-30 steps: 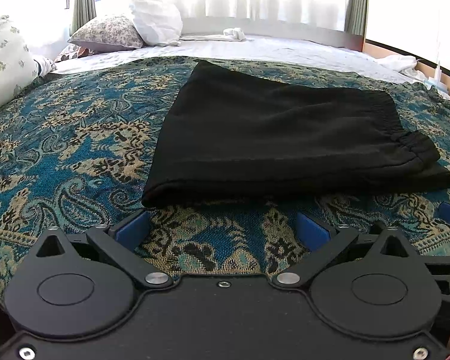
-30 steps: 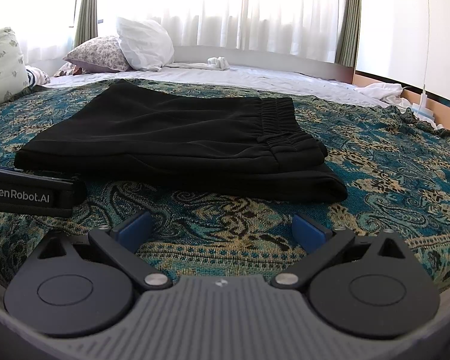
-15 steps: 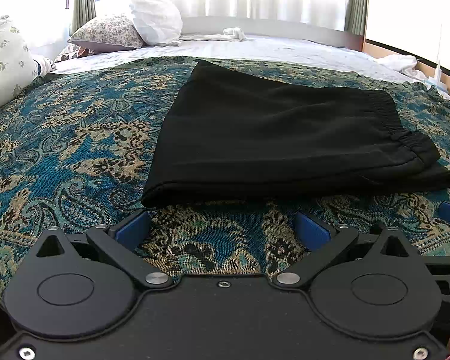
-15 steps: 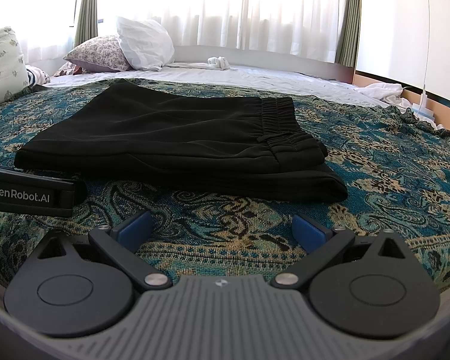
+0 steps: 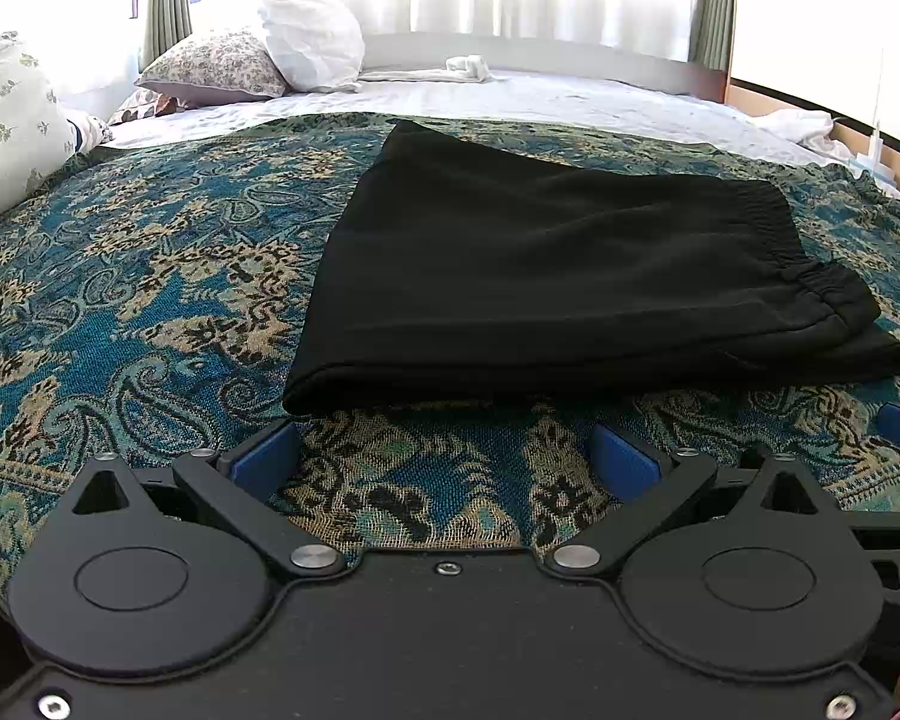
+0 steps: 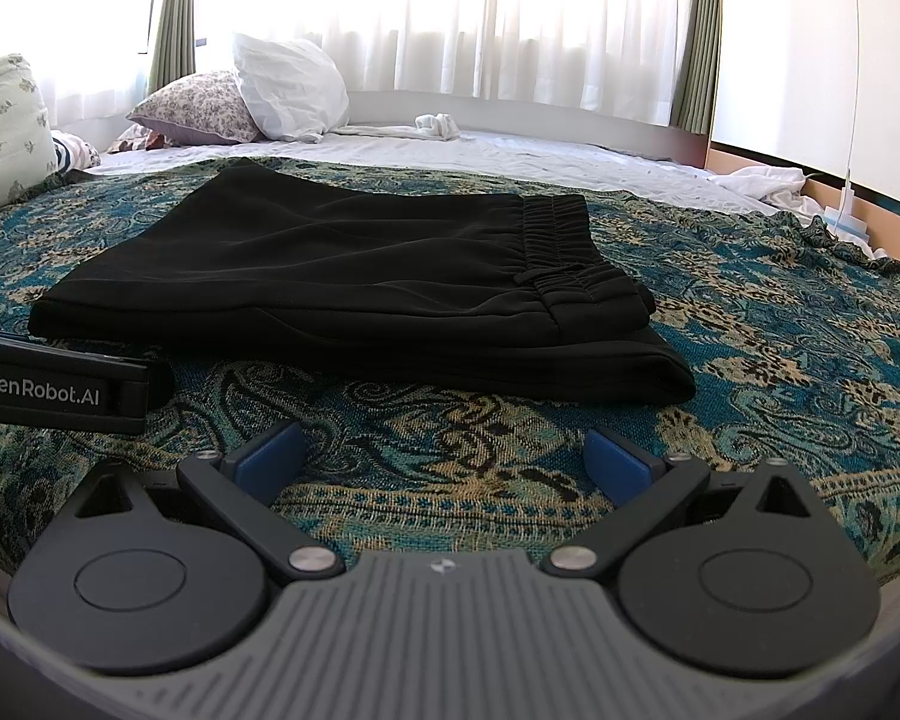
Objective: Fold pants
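Pants lay folded into a compact black stack on the patterned bedspread, waistband on top toward the right, folded edge nearest both cameras. The fold looked essentially finished; if another fold was wanted, I'd pinch both near corners at the same height, lift only enough to clear, and carry them over evenly so the layers don't slide. Left gripper was spread wide, empty, just short of the near-left corner, not touching the cloth. Right gripper was also wide and empty, low over the bedspread, near the pants but apart.
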Available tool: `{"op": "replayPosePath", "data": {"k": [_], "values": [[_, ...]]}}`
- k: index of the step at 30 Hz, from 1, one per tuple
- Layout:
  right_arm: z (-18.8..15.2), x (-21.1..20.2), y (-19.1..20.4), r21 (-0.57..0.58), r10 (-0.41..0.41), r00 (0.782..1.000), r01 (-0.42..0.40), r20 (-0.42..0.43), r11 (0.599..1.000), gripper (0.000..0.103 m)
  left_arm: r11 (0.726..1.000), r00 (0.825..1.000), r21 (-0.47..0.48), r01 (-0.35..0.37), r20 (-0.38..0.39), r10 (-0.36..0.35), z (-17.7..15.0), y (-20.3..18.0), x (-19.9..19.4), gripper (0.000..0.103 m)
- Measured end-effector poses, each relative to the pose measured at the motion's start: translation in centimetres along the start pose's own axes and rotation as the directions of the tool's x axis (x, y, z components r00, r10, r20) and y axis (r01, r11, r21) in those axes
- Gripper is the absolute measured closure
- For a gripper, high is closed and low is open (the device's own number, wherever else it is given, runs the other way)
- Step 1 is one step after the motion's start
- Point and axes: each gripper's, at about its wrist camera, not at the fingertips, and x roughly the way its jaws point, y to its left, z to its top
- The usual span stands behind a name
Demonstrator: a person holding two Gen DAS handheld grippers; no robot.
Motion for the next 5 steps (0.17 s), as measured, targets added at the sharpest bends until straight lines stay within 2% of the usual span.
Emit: {"op": "replayPosePath", "data": {"k": [5], "values": [[0.00, 0.00, 0.01, 0.000, 0.000, 1.000, 0.000, 0.000, 1.000, 0.000, 1.000, 1.000, 0.000, 0.000, 0.000, 0.000, 0.00, -0.02, -0.01, 0.000]]}}
